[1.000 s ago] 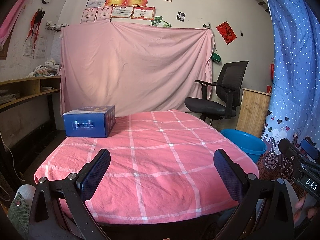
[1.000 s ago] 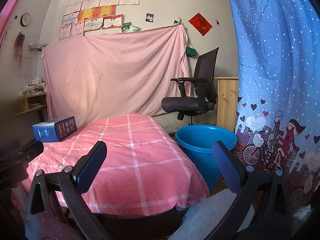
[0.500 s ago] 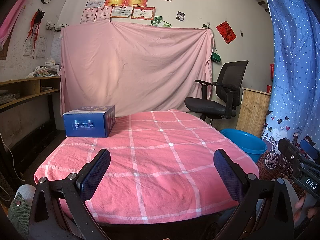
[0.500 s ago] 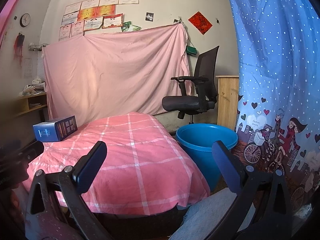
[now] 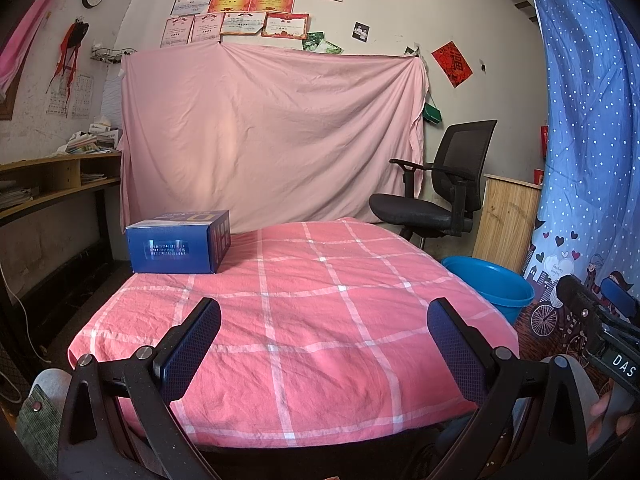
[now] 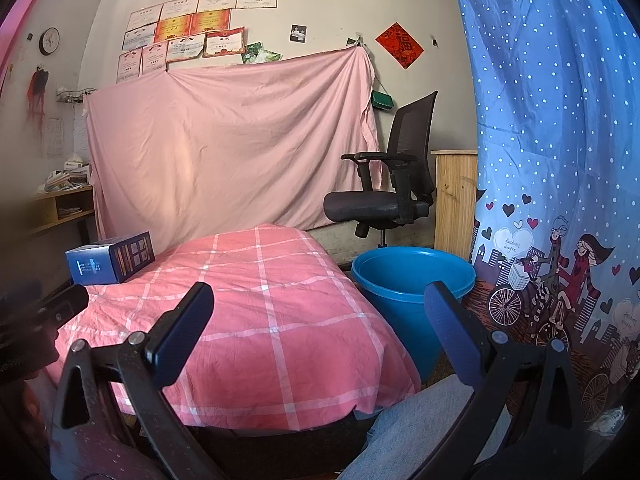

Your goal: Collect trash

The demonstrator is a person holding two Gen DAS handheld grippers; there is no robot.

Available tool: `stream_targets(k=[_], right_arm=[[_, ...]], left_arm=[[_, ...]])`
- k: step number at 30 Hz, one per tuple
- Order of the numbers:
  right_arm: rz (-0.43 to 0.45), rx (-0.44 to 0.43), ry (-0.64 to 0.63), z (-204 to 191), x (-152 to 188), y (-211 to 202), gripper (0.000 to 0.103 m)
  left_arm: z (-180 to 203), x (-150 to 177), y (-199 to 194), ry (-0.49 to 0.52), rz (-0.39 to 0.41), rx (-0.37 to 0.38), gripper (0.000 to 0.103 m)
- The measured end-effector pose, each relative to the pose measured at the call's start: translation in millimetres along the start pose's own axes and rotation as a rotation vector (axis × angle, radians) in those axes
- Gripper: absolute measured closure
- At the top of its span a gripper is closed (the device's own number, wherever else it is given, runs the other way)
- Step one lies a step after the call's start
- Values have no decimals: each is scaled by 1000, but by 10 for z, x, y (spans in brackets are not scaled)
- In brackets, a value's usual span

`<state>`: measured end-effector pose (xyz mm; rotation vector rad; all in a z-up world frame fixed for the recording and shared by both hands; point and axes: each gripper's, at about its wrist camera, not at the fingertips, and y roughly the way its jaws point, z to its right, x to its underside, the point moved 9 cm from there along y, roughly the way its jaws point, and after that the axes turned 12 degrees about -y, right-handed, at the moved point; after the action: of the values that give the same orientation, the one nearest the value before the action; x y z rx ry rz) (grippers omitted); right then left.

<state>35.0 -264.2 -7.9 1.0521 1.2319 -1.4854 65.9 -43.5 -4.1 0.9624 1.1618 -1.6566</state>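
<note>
Hidden bits first: table (image 5: 304, 320) legs and frame sit under the pink checked cloth, can't see them. Blue bucket (image 6: 412, 280) interior isn't visible from either camera, and in the left wrist view the table edge cuts off its lower half (image 5: 496, 284). Right gripper body shows only as a dark blurred edge at the right of that view, the left one likewise at the left of the right wrist view.

Left gripper (image 5: 324, 336): fingers wide apart, holding nothing, low at the near edge of the table. Right gripper (image 6: 320, 320): same, spread wide and empty, over the near right corner.

Blue box (image 5: 178, 242) at the far left corner of the table, lying flat, well apart from both grippers; probably the trash item, label unreadable. Bucket stands on the floor just beside the table's right side. Black office chair (image 6: 384, 188) behind the bucket, pink sheet (image 5: 272, 132) hung on the back wall, blue curtain (image 6: 552, 160) on the right.
</note>
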Motion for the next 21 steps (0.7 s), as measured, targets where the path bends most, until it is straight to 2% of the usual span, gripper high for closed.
stream_targets(k=[21], right_arm=[[-4, -2, 3, 0, 5, 10, 0]], left_arm=[[-11, 12, -2, 1, -6, 2, 2]])
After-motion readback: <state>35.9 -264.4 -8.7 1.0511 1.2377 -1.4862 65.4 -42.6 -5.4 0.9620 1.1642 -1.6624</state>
